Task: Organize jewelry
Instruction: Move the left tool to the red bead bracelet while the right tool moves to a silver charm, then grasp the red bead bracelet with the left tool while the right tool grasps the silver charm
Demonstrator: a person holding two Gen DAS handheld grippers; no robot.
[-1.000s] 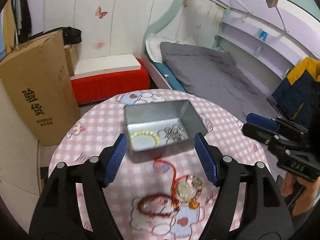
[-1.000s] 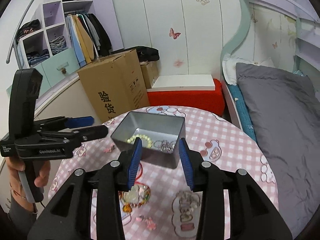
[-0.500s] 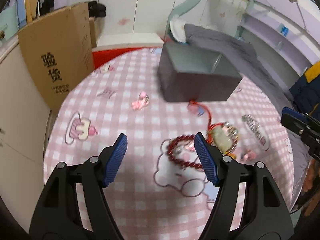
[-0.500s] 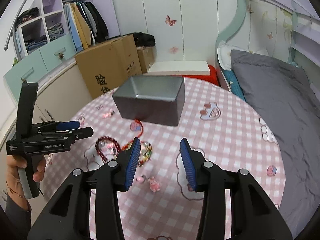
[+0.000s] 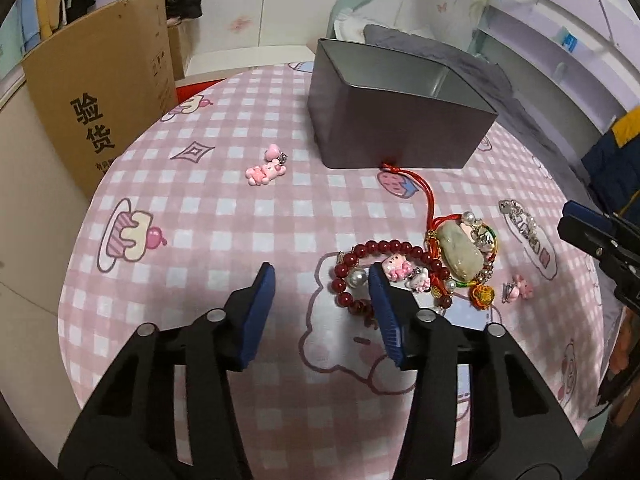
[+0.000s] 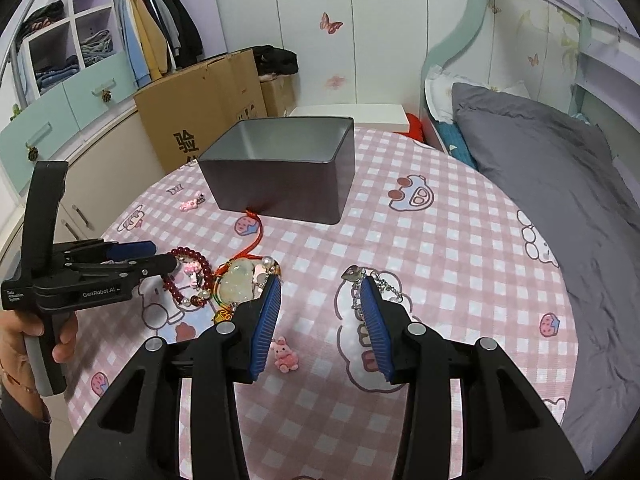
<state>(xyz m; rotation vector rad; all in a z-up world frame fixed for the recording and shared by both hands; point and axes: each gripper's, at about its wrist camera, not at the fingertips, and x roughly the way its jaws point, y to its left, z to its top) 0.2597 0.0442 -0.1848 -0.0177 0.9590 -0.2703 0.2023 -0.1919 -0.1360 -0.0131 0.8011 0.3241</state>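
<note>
**Most of the jewelry is still on the table**

The grey tin (image 6: 280, 168) stands at the far side of the round table (image 5: 224, 216), on the pink checked cloth. From this low angle its floor is not visible in either view, so I cannot tell from here what is inside.

Outside the tin several pieces wait. The red bead bracelet (image 5: 376, 252) lies near the front edge, touching the jade pendant (image 5: 458, 250), whose red cord runs up to the foot of the tin. A silver chain (image 6: 374, 286) lies to the right of the pendant, apart from it. Three small pink charms are spread around: one (image 5: 265, 171) on the left near the tin, one (image 6: 285, 356) near the front between the pendant and the chain, and one (image 5: 520, 288) by the pendant's gold bead.

The left gripper (image 5: 322, 280) has just been narrowing its jaws, yet they are not closed and nothing is between them. Its right finger covers part of the bracelet, and I cannot tell if it touches the beads. The right gripper (image 6: 320, 292) is also parted and holds nothing. It hovers low with its fingers near the pendant on one side and the chain on the other.

In my judgement, the task is far from finished: at least six pieces must still go into the tin. The left gripper seems to prepare for the bracelet.
</note>
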